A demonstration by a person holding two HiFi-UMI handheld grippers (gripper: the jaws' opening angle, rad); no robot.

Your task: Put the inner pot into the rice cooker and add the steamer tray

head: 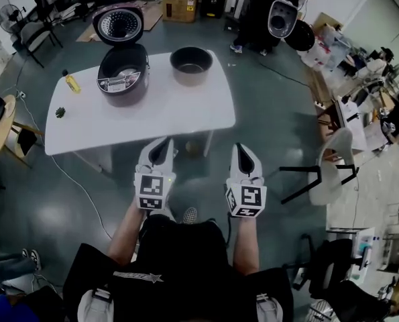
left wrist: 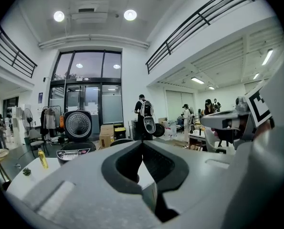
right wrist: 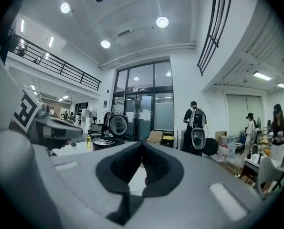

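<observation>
Holding both grippers short of table. Your left gripper [head: 163, 143]: jaws pressed together, empty. Your right gripper [head: 243, 147]: closed too, nothing between. White table [head: 186, 109] at your 12 o'clock. Rice cooker [head: 123, 76] at 11 o'clock, lid up. Inner pot [head: 191, 64] on table at cooker's 3 o'clock, not touching it.

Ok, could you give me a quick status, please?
Left gripper and right gripper shut, empty, short of the table. Inner pot on table, beside the open rice cooker. Nothing between them.
</observation>
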